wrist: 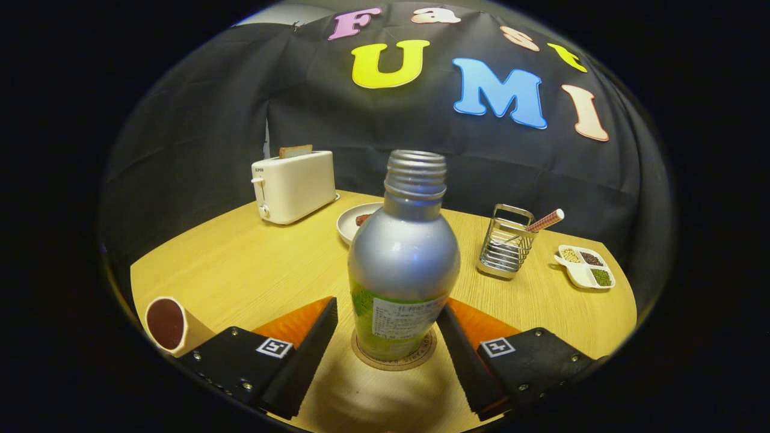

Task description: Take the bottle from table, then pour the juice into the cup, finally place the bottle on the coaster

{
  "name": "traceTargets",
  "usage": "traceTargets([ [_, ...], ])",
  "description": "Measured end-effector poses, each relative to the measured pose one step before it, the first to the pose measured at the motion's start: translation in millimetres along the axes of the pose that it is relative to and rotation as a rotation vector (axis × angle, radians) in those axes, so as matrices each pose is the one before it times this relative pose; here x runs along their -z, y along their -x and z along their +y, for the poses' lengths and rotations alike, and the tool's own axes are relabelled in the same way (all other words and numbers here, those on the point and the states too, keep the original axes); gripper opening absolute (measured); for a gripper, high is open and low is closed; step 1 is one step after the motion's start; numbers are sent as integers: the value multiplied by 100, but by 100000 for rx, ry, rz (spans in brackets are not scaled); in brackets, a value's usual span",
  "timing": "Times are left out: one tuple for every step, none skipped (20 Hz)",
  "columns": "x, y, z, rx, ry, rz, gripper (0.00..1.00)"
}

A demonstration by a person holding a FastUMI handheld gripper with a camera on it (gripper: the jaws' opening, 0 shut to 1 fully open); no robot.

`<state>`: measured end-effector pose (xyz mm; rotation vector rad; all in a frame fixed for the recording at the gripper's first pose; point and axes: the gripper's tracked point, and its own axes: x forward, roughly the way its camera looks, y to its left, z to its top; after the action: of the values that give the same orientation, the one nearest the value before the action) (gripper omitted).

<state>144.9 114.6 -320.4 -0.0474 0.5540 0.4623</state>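
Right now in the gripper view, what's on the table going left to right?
Cup → toaster → bottle standing on the coaster, between the open gripper's fingers, neither one touching it → wire holder → divided snack dish. The plate behind the bottle overlaps it, so it's left out.

The tongs (388, 316) were built of two wedge-shaped fingers (304, 349), each tapering forward from a blocky black mount. Every mount carried a small square white tag printed with a black coded pattern, set near the finger's root. Small round silver screws dotted the outer edges of both mounts.
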Motion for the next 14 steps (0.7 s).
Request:
traceTargets([
  [-659,641,-147,928,-437,-1859,98],
  [-665,695,-168,974,-743,-1559,98],
  [-507,754,-182,1118,-877,-1263,98],
  [-657,911,-151,938,-887,-1477,98],
  [-673,954,-143,1401,-608,-1749,98],
  [-717,1093,-226,1401,-375,-1848,98],
  [-744,1081,-174,1451,-634,-2051,98],
  [-814,1173,-19,836,-747,-1680,98],
  [-691,1143,-125,1428,-511,-1657,98],
  [-914,1186,-318,1515,-514,-2033,97],
  [-907,1187,-290,1643,-794,-2161,97],
  [-1018,1091,-191,1205,-286,-1723,97],
  [-879,1119,-272,1962,-115,-1463,97],
  [-1002,1088,-279,1459,-250,-2011,97],
])
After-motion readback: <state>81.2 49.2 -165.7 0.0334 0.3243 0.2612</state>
